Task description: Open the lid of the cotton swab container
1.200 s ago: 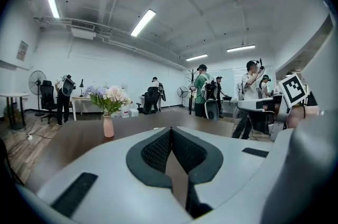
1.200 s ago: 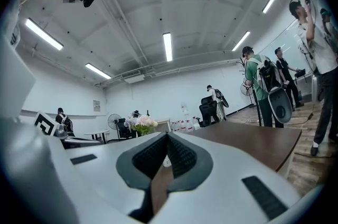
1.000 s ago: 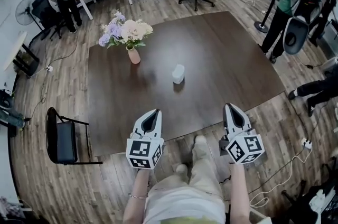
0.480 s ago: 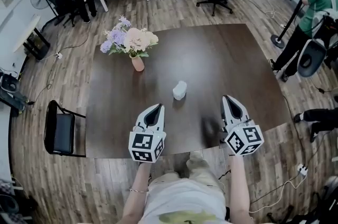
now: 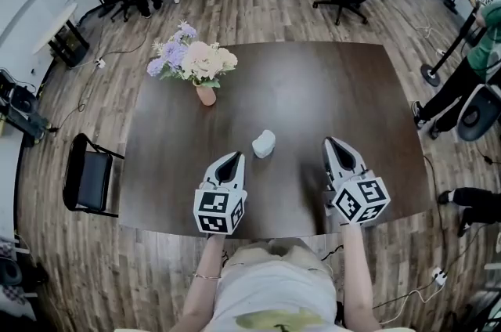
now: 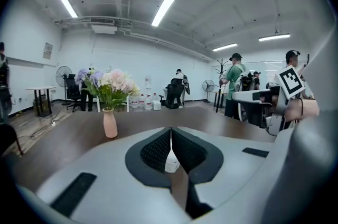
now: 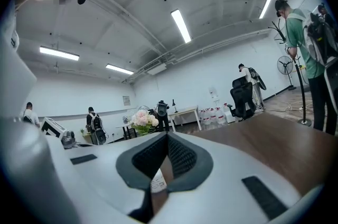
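Two grippers are held shut and empty, short of the work, so the reach is judged not yet begun.

Head view: the left gripper [image 5: 232,158] and right gripper [image 5: 332,142] are held on the person's side of the vase [image 5: 207,95]. The container [image 5: 264,142] is set right of the vase and nearer the person, between the two grippers and touched by neither. It is seen as small, white and rounded. Its lid cannot be made out. The table [image 5: 344,88] is dark, smooth and faintly glossy.

Left gripper view: ribbed black pads are pressed together. A sliver of the labelled container is seen under them, right of the slim pink vase.

Right gripper view: the jaws are likewise closed on nothing, and the container is seen below the distant vase's flowers.
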### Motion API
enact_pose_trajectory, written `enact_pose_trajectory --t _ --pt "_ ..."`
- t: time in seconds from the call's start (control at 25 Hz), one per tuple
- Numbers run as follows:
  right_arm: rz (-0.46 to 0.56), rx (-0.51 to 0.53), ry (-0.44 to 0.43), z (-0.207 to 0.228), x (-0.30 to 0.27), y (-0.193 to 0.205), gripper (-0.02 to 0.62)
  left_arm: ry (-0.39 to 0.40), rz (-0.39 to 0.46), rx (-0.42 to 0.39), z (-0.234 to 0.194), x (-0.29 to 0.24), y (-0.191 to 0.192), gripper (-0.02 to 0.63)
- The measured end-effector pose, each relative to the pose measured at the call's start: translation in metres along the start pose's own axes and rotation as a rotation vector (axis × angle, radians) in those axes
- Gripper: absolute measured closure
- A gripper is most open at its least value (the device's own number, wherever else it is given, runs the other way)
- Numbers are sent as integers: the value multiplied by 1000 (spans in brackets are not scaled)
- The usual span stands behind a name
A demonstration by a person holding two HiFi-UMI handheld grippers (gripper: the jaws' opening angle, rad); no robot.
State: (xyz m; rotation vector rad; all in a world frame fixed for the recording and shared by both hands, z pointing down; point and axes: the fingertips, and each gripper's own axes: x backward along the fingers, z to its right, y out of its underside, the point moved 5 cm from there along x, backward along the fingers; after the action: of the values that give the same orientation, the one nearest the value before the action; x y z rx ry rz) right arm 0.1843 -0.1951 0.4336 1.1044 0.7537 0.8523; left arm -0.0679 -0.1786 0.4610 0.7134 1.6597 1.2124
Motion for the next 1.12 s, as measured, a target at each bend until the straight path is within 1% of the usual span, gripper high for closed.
enact_pose_trajectory --t 0.04,0.12,0.36,0.44,0.52,0.6,0.76,0.84,0.96,1.12 --pt "-4 1 -7 2 -4 2 574 -7 -4 11 -1 -4 3 583" --pt "-12 1 -15 6 -11 7 574 6 -16 21 -1 -13 9 581" --pt "-68 -20 -39 10 -34 29 574 53 -82 15 -4 -35 32 575" --pt "-84 -25 -39 12 -41 35 574 73 -103 29 -5 -44 40 499" --pt "-93 -35 -39 12 -48 40 574 98 -132 26 -7 -55 50 467" --pt "-103 -40 -42 12 -53 45 574 122 -159 1 -6 -67 61 422" --pt "-102 -44 -45 14 -60 51 574 189 -186 -32 -4 -92 78 323" --pt "-106 -50 -39 15 -61 54 574 211 -207 -67 -3 -102 84 307" --pt "-122 -59 -20 18 -58 57 574 224 -236 -116 -1 -115 89 304" --pt "-127 -68 -9 21 -57 60 574 233 -266 -154 1 -127 93 305"
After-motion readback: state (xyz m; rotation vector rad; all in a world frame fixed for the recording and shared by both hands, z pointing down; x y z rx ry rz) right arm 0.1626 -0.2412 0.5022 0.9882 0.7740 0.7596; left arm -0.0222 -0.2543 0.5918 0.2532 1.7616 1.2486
